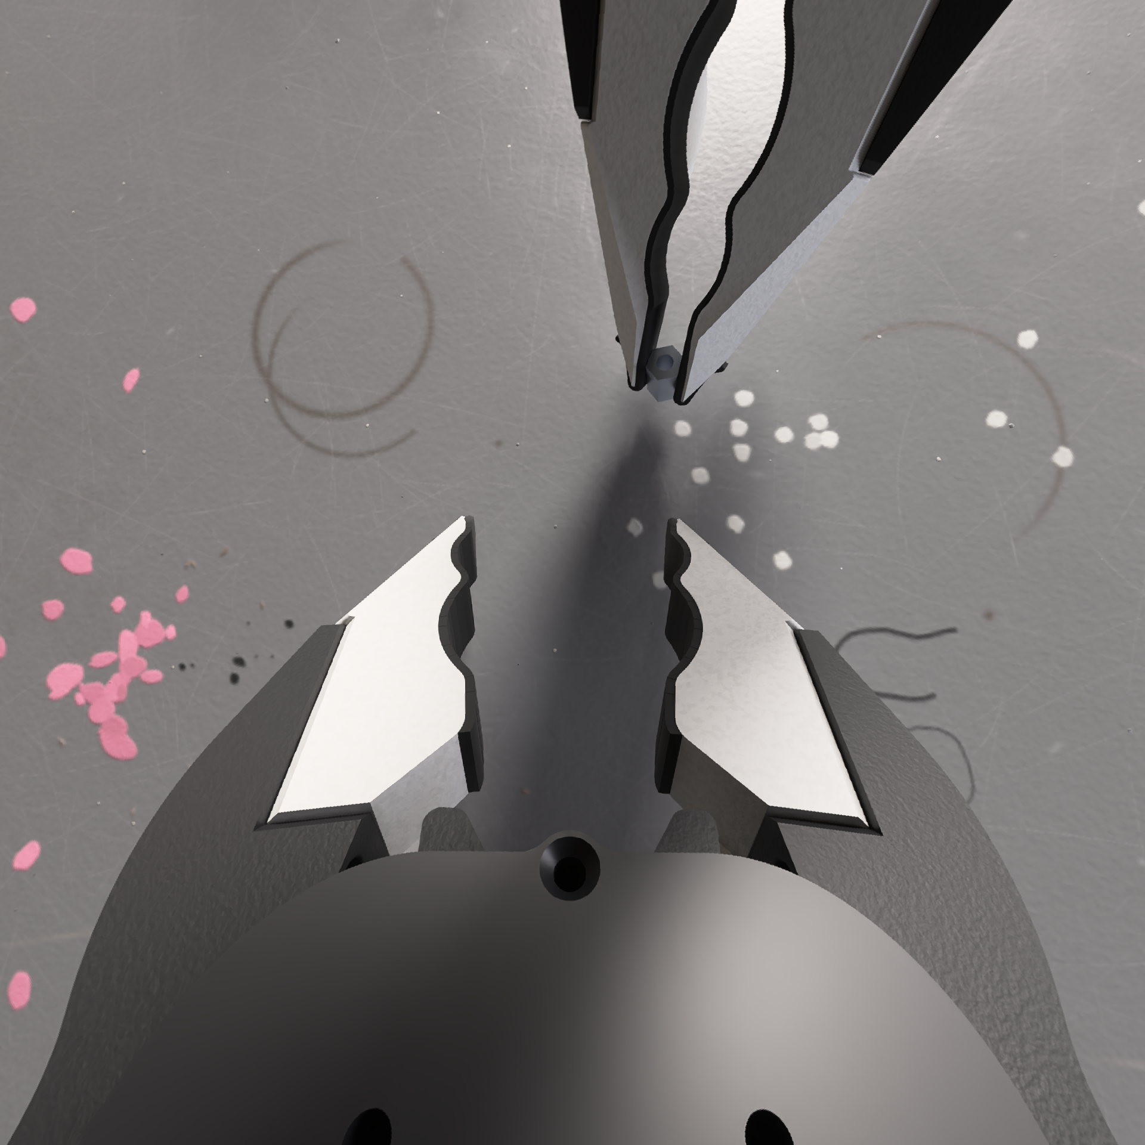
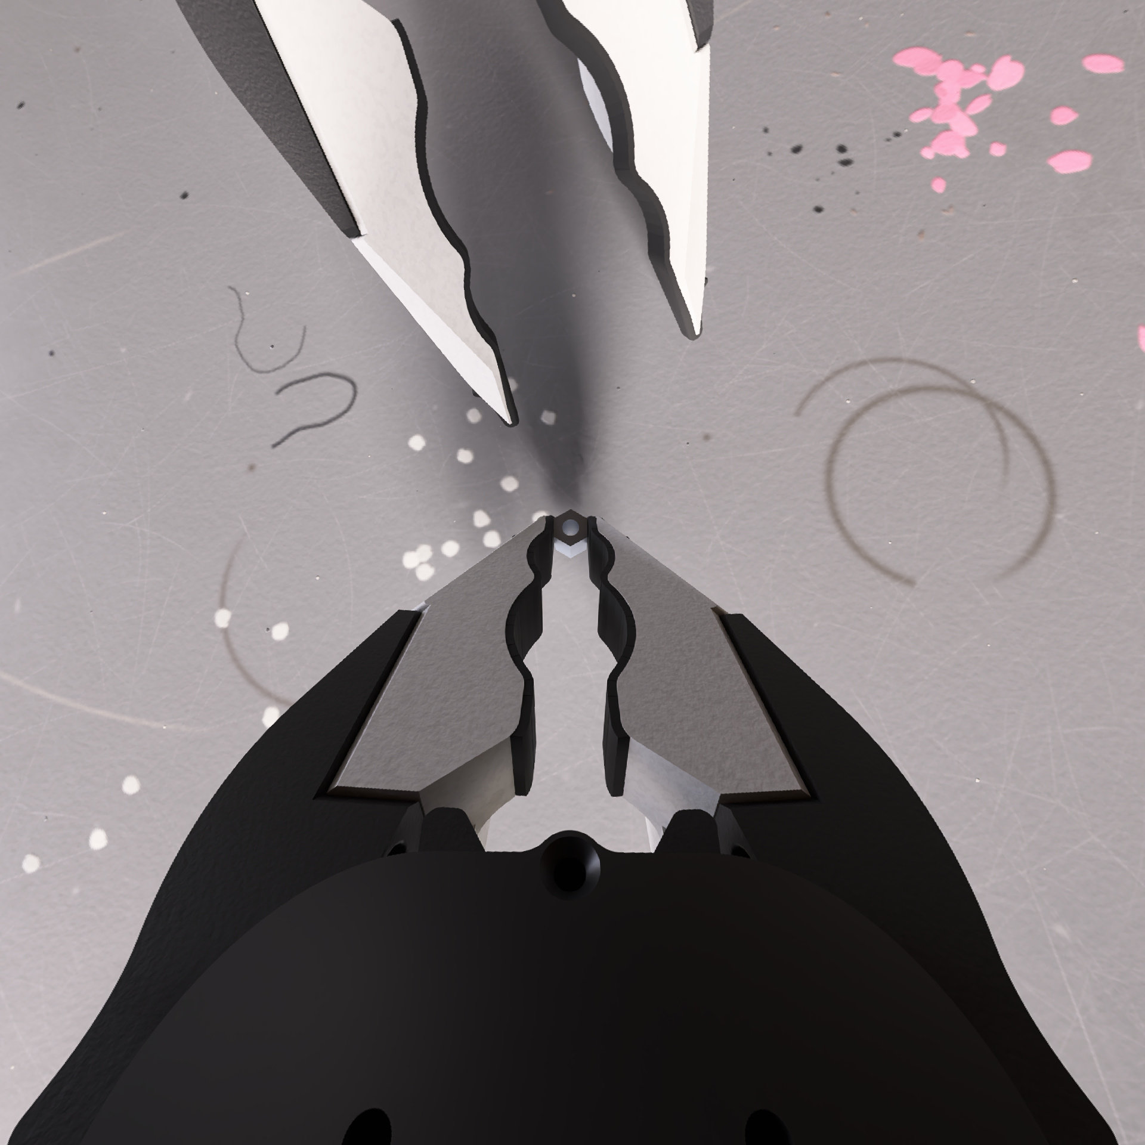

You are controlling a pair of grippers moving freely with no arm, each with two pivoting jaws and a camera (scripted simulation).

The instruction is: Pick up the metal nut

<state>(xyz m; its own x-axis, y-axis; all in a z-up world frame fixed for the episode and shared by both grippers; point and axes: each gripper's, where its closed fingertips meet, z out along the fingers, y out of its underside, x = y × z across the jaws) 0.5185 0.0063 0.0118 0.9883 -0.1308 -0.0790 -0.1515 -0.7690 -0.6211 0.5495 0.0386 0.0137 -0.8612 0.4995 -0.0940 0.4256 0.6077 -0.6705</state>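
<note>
The metal nut (image 2: 570,534) is small, grey and hexagonal with a round hole. My right gripper (image 2: 570,526) is shut on it, its two fingertips pinching the nut's sides. In the left wrist view the same nut (image 1: 662,372) shows between the right gripper's tips (image 1: 658,387), which reach in from the top. A soft shadow lies on the table under them, so the nut looks held just above the surface. My left gripper (image 1: 570,533) is open and empty, facing the nut from a short distance. It also shows in the right wrist view (image 2: 604,378), coming in from the top.
The grey table (image 1: 186,155) is scratched, with pink paint spots (image 1: 111,669) at the left, white spots (image 1: 774,434), brown ring stains (image 1: 344,347) and thin dark scribbles (image 1: 892,663). These marks are flat.
</note>
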